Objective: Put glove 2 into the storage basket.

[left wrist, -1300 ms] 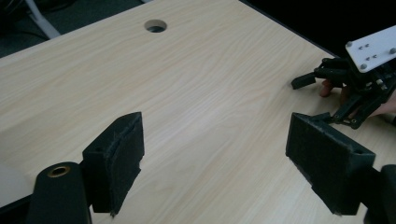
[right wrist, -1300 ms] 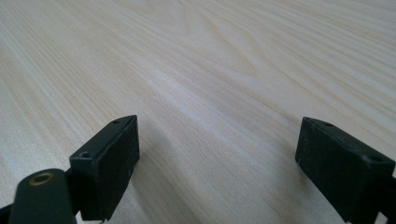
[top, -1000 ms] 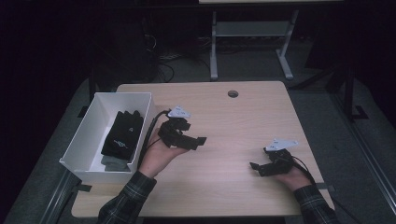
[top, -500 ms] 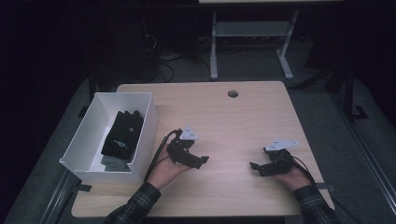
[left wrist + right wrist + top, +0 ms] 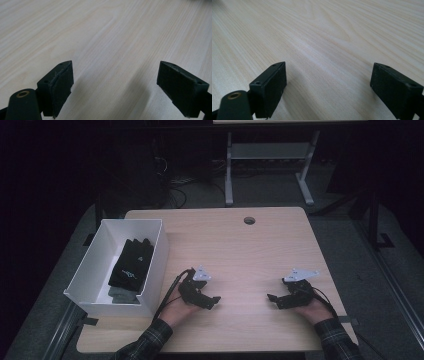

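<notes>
My left gripper (image 5: 212, 301) lies low over the wooden table (image 5: 240, 250), near its front edge and just right of a white box (image 5: 157, 261). Its jaws point right; they have just been opening a little wider and now stand open with nothing between them. In the left gripper view the left gripper (image 5: 115, 80) has bare wood between its pads. My right gripper (image 5: 274, 299) rests at the front right and points left, toward the other one. In the right gripper view the right gripper (image 5: 328, 82) is open over bare wood.
The white box holds a folded black cloth item with a small logo (image 5: 131, 265) lying on a grey one (image 5: 121, 295). A round cable hole (image 5: 249, 220) sits near the table's far edge. A metal desk frame (image 5: 265, 155) stands beyond on the dark floor.
My left hand has come down and toward the table's front edge, away from the box, with its gripper now low over the wood. The right hand has kept still.
</notes>
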{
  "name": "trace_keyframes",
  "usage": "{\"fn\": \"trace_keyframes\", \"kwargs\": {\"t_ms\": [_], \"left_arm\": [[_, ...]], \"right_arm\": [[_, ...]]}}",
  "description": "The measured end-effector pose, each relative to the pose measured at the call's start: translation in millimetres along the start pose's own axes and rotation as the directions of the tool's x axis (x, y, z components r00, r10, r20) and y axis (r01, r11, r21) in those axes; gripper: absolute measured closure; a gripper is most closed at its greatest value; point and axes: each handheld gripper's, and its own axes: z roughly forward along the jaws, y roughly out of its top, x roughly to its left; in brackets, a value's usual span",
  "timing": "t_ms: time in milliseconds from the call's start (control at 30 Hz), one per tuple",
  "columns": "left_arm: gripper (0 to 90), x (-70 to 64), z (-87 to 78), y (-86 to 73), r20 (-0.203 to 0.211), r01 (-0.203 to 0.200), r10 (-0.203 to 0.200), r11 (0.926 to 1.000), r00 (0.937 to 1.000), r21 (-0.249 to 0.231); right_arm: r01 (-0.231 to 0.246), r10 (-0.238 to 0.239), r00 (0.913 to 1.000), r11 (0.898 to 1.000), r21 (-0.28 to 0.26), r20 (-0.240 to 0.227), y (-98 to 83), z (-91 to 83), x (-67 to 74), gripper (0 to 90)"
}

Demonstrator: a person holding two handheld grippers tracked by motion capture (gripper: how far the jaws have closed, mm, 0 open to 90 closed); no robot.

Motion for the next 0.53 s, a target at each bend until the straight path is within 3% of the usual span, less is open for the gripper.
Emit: {"fn": "trace_keyframes", "kwargs": {"t_ms": [267, 533], "left_arm": [[12.8, -1.2, 4.9, -4.9, -0.011, -0.036, 0.036, 0.999, 0.9993, 0.027], [12.7, 1.5, 5.5, -11.6, 0.025, -0.064, 0.065, 0.9974, 0.9976, -0.032]], "right_arm": [[0.0, 0.0, 1.0, 1.0, 0.0, -0.001, 0.0, 0.0, 0.0, 13.4], [0.001, -0.001, 1.0, 1.0, 0.002, -0.003, 0.2, 0.0, 0.1, 13.4]]}}
